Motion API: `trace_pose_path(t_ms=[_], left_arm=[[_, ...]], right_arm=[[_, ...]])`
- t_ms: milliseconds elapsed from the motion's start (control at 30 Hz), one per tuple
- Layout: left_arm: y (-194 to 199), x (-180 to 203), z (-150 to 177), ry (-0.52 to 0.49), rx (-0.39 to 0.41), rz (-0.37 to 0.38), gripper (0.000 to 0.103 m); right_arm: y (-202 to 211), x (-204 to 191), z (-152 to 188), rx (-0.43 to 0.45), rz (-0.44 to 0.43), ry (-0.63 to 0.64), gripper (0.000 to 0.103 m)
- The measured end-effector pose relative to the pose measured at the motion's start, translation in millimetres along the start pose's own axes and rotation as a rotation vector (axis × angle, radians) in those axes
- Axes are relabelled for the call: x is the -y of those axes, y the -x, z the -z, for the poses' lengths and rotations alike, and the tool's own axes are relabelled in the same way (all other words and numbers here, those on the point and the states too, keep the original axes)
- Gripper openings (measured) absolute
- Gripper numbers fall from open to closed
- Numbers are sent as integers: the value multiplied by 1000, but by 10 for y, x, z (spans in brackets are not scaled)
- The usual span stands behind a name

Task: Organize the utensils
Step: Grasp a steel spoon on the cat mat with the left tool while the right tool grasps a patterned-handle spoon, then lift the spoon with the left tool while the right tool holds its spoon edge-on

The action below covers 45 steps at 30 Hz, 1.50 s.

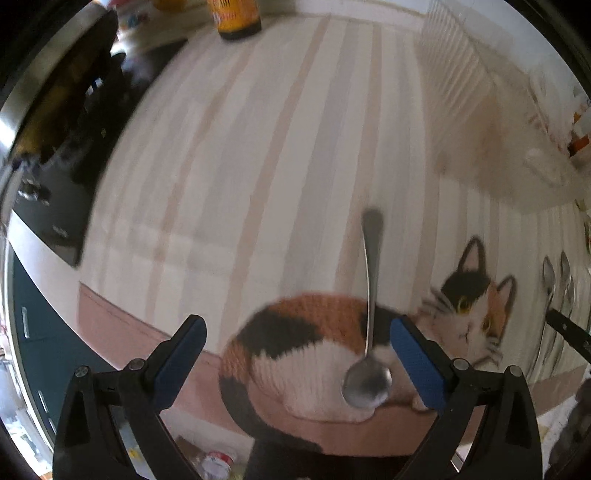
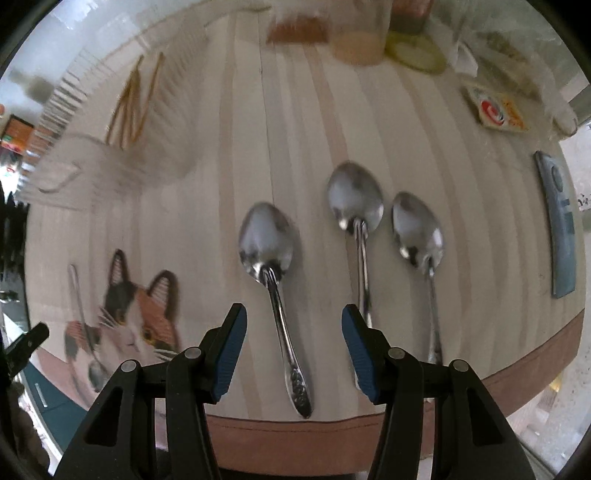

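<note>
The left gripper (image 1: pixel 298 363) is hanging wide open over the near edge of the table (image 1: pixel 258 147), holding nothing. A small spoon (image 1: pixel 369 332) is lying between its blue pads (image 1: pixel 419 365), closer to the right one, bowl toward the camera and handle pointing away. It is resting on the cat print (image 1: pixel 306 354) of the striped cloth (the cat's face is showing further right). A dark bottle (image 1: pixel 236 18) is standing at the far edge, and a stove (image 1: pixel 62 122) is sitting to the left.

The right gripper (image 2: pixel 293 354) is also spread wide and gripping nothing. Three larger spoons are lying side by side in front of it, bowls away, handles toward the camera: the left spoon (image 2: pixel 273 280) is sitting between the fingers, the middle spoon (image 2: pixel 356 221) is running by the right finger, and the right spoon (image 2: pixel 421 243) is lying just beyond. A blue remote (image 2: pixel 559 225) is resting near the right edge, and a blurred clear rack (image 2: pixel 122 129) is standing at far left.
</note>
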<state>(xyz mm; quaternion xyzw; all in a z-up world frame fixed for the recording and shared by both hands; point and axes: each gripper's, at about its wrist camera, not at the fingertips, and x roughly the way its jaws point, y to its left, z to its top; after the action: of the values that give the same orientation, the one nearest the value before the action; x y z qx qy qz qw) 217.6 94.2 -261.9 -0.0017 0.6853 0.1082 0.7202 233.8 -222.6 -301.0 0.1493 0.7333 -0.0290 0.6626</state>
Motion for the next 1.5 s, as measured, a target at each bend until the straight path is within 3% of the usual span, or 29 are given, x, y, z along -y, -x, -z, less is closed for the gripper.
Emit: trace_pose_path(t_ms=[100,233,367,433,533,600,733,967,1500], left_arm=[[-77,35,102,-7,-34,38,101],[-150,144,261,-20,-84,102,101],[-224,294,430,-62,-124,119,101],[-275,356,465,-71,-141,120,101],[-323,444,481,-77,-153,102,86],[-360,447,464,-65,-160,94,59],[-384,481,445,-80,-134,61,38],[-377,302,380,-101,-101,59,38],[569,326,352,-124,59,100,38]], right_arm=[[-75,-55,18,13,26,17,47],[-67,-137,62,46,85,57,22],[-48,-140,92,44,86,58,9],[-35,-134,121,43,81,59,8],[-7,-108,201,42,81,65,8],[-14,-131,236,44,82,69,8],[-27,-97,250,45,81,76,8],[-5,-99,266,35,51,77,7],[453,-147,507,95,-85,64,3]])
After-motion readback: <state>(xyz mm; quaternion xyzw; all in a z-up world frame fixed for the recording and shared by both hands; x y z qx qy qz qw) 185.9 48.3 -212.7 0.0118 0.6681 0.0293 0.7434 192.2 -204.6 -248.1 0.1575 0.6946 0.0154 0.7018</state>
